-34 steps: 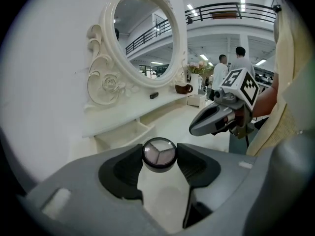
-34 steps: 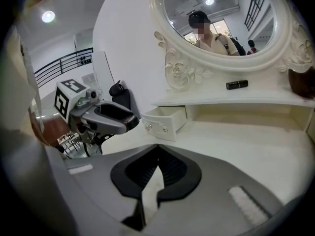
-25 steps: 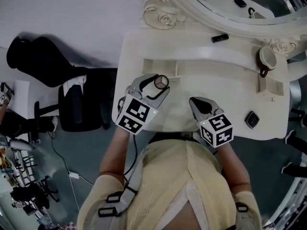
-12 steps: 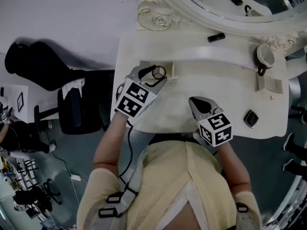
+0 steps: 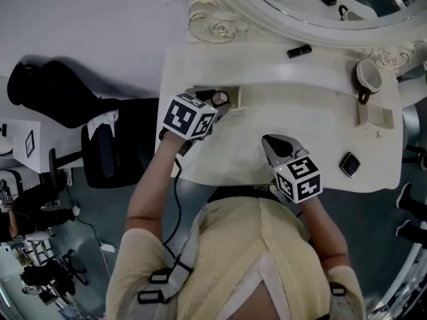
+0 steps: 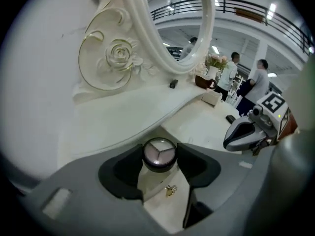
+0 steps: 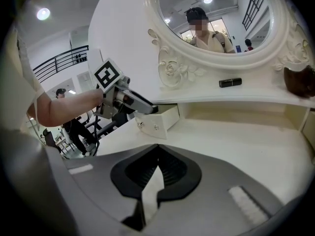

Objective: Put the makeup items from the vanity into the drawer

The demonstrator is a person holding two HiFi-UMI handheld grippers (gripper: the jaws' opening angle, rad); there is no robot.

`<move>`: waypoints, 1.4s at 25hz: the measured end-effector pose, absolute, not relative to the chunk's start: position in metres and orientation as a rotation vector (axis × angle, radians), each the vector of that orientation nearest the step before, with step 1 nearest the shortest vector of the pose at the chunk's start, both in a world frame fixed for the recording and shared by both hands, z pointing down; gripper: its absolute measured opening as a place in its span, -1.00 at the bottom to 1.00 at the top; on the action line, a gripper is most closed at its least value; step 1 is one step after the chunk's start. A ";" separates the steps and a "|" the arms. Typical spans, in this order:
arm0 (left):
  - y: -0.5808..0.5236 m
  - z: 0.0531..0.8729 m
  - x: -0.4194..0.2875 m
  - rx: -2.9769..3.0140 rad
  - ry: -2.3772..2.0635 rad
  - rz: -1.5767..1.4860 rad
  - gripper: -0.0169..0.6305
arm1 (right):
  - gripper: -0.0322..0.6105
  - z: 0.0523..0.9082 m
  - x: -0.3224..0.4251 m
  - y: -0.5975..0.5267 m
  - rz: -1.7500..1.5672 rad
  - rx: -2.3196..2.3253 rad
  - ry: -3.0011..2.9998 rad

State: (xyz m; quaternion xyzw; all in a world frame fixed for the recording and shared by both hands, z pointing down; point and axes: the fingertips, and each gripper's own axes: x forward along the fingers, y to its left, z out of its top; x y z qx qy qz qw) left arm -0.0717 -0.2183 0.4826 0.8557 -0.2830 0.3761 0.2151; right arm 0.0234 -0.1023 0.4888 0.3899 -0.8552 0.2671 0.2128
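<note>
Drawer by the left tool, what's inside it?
A round jar, held by the left tool, hangs at the mouth of the open drawer. The tool covers the drawer's inside, so anything else there is hidden.

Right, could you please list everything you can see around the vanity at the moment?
vanity: one, white, middle of the head view
mirror: one, white carved frame, at the vanity's back
drawer: one, white, pulled open at the vanity's left end
round jar: one, dark rim and pale lid, held at the open drawer
tube: one, black, on the shelf under the mirror
cup: one, pale with a dark handle, at the shelf's right end
compact: one, dark, on the tabletop's right front
office chair: one, black, on the floor left of the vanity
left gripper: one, grey, shut on the round jar
right gripper: one, grey, shut and empty, above the tabletop
</note>
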 end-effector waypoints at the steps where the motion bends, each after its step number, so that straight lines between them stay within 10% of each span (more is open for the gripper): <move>1: -0.219 0.485 -0.071 2.340 -0.776 1.028 -0.25 | -0.89 0.489 0.024 -0.103 0.744 1.084 -2.373; 35: -0.226 0.514 -0.089 2.065 -0.772 1.322 -0.21 | -0.89 0.490 0.031 -0.100 0.777 1.125 -2.371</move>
